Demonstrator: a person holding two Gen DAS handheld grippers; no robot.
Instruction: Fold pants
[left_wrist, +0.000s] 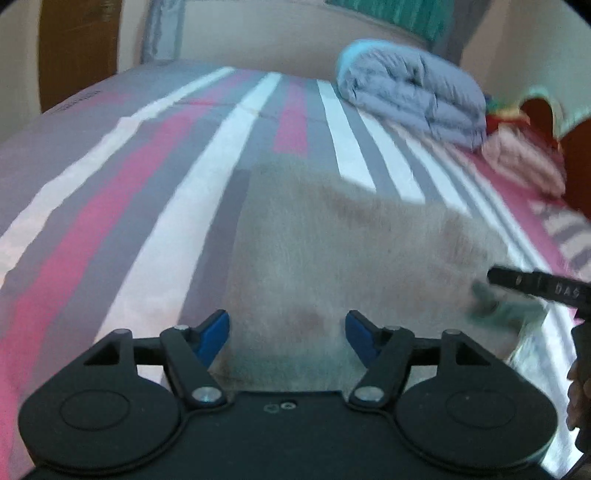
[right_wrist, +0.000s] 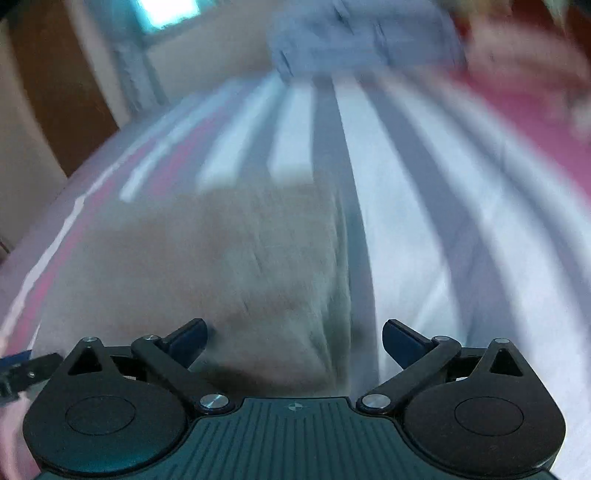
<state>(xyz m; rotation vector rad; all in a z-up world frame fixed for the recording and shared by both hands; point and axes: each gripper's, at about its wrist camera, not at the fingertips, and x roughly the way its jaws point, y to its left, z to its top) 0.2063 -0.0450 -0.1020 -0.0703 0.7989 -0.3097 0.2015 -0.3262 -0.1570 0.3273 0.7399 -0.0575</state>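
Bed (left_wrist: 110, 206) fills both views, covered in a sheet striped grey, white and pink. Beige pants (left_wrist: 332, 251) lie flat on it as a folded, roughly rectangular block, directly ahead of the left gripper (left_wrist: 287, 332); near edge of the fabric runs under and between its blue-tipped fingers. Left gripper is spread wide, nothing pinched, hovering low over the near end of the pants. In the right wrist view the pants (right_wrist: 229, 266) sit ahead and to the left of the right gripper (right_wrist: 293, 339), their right edge roughly on its midline; this view is heavily motion-blurred. Right gripper also spread wide, holding nothing; it enters the left wrist view from the right as a dark bar (left_wrist: 539, 286) at the pants' right near corner, contact unclear. Far right on the bed: a folded grey-blue comforter (left_wrist: 413, 92), with pink folded cloth (left_wrist: 517, 158) just beside it. Wooden door (left_wrist: 77, 48) far left, beige wall (left_wrist: 258, 37) behind the bed.
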